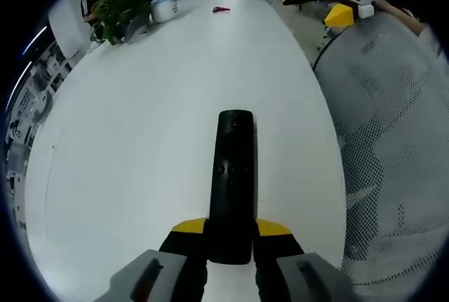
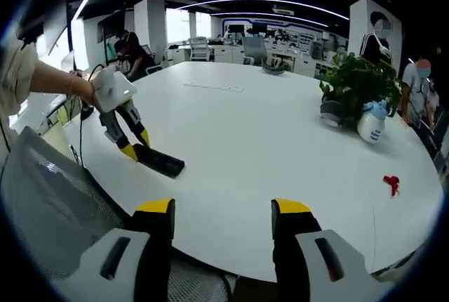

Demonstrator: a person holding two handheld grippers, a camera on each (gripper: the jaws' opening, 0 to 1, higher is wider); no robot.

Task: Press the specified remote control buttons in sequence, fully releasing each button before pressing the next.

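A long black remote control (image 1: 232,182) lies flat on the white table (image 1: 140,147), button side up. My left gripper (image 1: 231,235) is shut on its near end, yellow-tipped jaws on either side. In the right gripper view the same remote (image 2: 160,161) juts out onto the table (image 2: 280,140) from the left gripper (image 2: 137,150), which a hand holds near the table's left edge. My right gripper (image 2: 222,212) hovers open at the near table edge, well apart from the remote, nothing between its jaws. It also appears far off at the top of the left gripper view (image 1: 337,8).
A potted plant (image 2: 358,81) and a white-and-blue jug (image 2: 370,123) stand at the right of the table, with a small red object (image 2: 391,184) closer in. A grey mesh chair back (image 2: 49,211) stands at the table's edge. People sit in the office background.
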